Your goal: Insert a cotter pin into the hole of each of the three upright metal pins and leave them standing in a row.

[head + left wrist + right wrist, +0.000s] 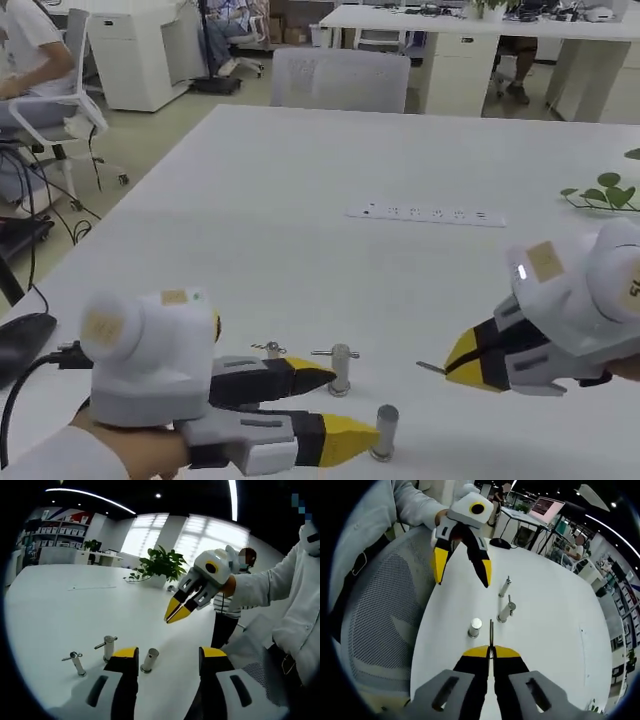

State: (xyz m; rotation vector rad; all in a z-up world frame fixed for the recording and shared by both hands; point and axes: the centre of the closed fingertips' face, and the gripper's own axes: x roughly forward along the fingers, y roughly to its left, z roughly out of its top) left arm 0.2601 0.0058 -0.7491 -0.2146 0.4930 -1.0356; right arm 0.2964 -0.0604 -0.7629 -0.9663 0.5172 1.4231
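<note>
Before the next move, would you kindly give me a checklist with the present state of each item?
1. Right gripper shut on the cotter pin: ok.
2. Bare metal pin standing upright: ok.
3. Its hole turned toward the cotter pin: cannot tell.
4. Left gripper open, ready to steady it: ok.
5. Other two metal pins already fitted: ok.

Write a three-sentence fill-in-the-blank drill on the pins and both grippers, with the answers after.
1. The right gripper is shut on a ____.
2. Of the three metal pins, ____ already have a piece pushed through the head.
3. The left gripper hangs with its jaws ____.
Missing words: cotter pin; two; open.
</note>
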